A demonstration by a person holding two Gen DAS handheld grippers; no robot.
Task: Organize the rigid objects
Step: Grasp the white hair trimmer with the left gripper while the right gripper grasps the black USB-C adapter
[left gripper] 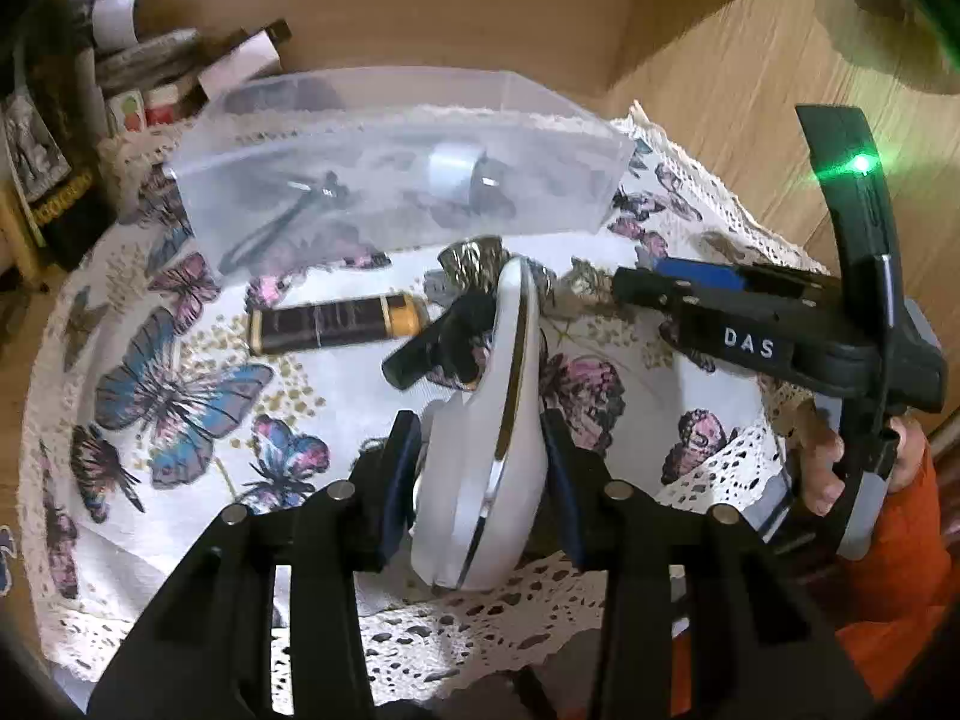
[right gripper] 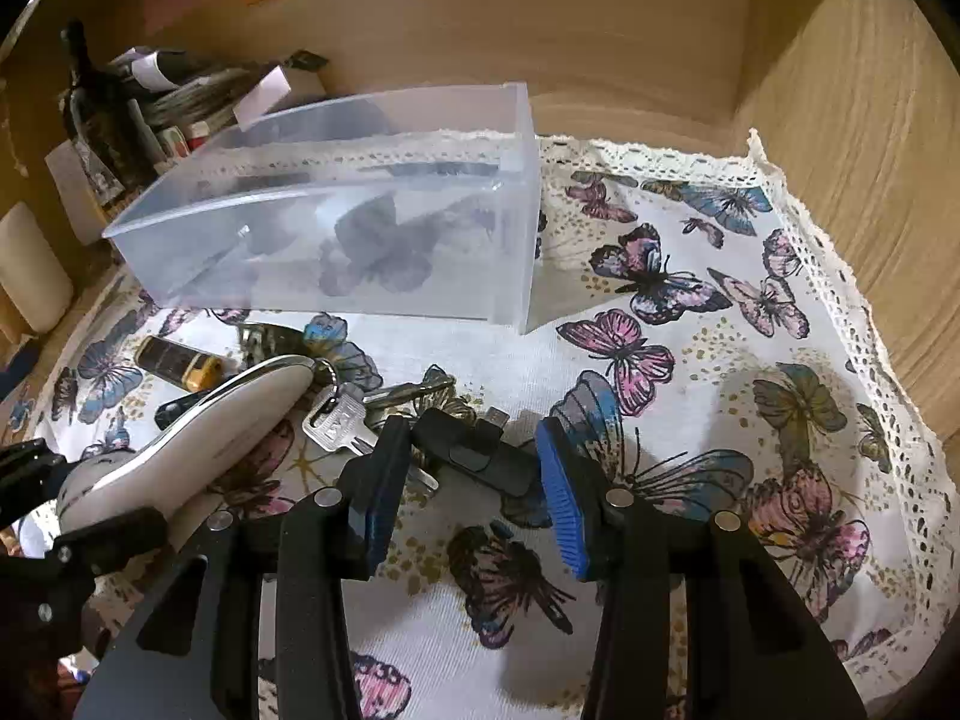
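My left fingers (left gripper: 483, 480) are clamped on a white device with a chrome band (left gripper: 486, 456), both pads pressed against its sides; it stands on edge, its far tip pointing toward twelve o'clock. My right fingers (right gripper: 474, 474) are pinching a small black USB stick (right gripper: 480, 456), plug end angled toward twelve o'clock, over the butterfly cloth (right gripper: 690, 360) that covers the bench. Seen from the right wrist, a silver key (right gripper: 333, 423) on a ring lies at nine o'clock of the stick, just beside it, and a dark tube with a gold end (right gripper: 180, 363) rests farther out toward ten o'clock. The clear plastic box (left gripper: 396, 174) sits at twelve o'clock of both hands, near the clutter, holding a roll of tape (left gripper: 456, 171) and a thin dark tool (left gripper: 282, 216).
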